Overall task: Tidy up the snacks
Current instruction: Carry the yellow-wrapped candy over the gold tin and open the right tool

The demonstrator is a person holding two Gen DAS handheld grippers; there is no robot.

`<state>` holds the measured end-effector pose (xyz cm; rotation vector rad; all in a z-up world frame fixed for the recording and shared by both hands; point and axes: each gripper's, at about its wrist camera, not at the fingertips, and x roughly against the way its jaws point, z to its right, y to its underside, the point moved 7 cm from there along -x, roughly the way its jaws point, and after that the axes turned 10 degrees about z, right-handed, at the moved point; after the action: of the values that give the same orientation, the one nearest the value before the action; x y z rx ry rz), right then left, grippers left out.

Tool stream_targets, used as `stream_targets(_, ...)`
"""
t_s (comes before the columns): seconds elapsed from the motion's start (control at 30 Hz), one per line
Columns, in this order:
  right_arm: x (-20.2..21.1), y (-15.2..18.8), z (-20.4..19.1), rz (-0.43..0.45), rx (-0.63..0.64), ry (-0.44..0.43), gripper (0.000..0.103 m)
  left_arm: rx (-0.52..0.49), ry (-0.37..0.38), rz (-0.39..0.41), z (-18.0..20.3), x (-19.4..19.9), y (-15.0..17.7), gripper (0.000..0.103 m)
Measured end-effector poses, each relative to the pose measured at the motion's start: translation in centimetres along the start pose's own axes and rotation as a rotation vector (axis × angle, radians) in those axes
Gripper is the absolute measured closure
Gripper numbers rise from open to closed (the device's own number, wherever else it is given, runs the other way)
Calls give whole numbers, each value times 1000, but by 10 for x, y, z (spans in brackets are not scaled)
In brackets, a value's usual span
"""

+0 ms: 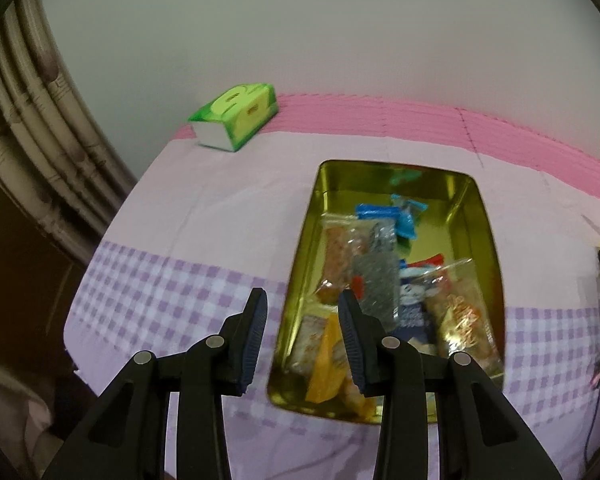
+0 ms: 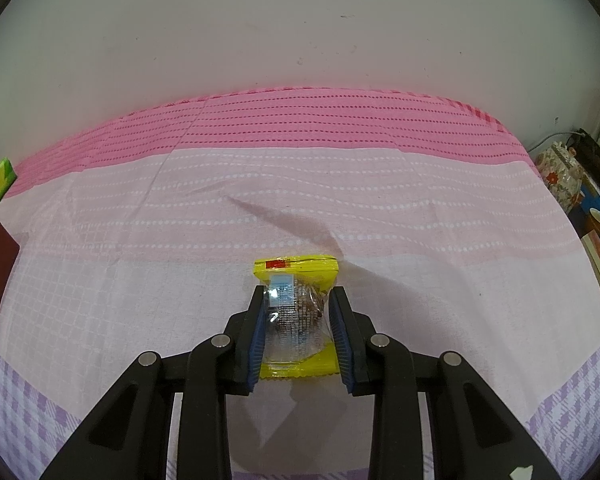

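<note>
Right gripper [image 2: 296, 322]: jaws clamped on a yellow-edged snack packet [image 2: 295, 312], pads bearing on both sides of its clear middle, over the pink tablecloth [image 2: 420, 216]. Whether the packet rests on the cloth or hangs just above it cannot be told.

Packet judged light, crinkly, slippery film with a possibly crushable filling; a mid-body grip with gentle squeeze suits it.

Left gripper [image 1: 302, 342]: jaws apart, empty, hovering at the near left rim of the gold tin [image 1: 488, 216].

Tin is partly filled with wrapped snacks [image 1: 364, 264]; open room remains at its far end. The cloth around the packet is bare. A green tissue box [image 1: 236, 116] sits well apart at the back.
</note>
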<state>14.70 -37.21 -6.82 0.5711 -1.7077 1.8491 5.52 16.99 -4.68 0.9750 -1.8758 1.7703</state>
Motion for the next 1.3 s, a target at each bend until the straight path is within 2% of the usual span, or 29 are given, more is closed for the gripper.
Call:
stream_targets(0.43,5,2,-2,-17,-17,30,77,63,-36,-3,-29,5,22,64)
stream_targets(0.83,23,12,-18,-64,-29,26,79,83,-39,-4,-34,4,35,63)
stream_targets(1.03,38,7,-48,-61,-5,-32,79,82,-59,13,-41,5,36,56)
stream_targets(1.3,65,-8,-134,-42,85,-184,79,88,-66,9,-49,3,39,56)
